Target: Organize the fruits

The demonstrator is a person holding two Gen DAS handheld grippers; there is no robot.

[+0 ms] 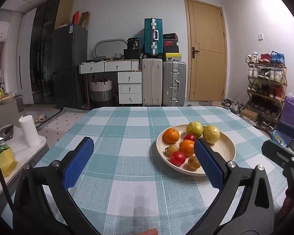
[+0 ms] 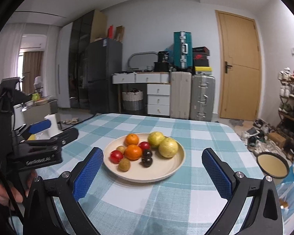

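- Both tools are spread wide and carry nothing: the left gripper [image 1: 143, 162] hovers over bare checked cloth left of the plate [image 2: 156, 173], while the right gripper [image 2: 152, 168] faces the plate head-on.
- All the fruit sits heaped on that plate, near the table's middle: 2 oranges [image 2: 134, 152], 2 guavas [image 2: 168, 147], tomatoes and small dark fruit (packed touching).
- Risk, as I judge it: pinching 1 round fruit could nudge its neighbours, sending them rolling off the shallow rim.

Left gripper [image 1: 143, 156], right gripper [image 2: 152, 165]: jaws wide apart, holding nothing.
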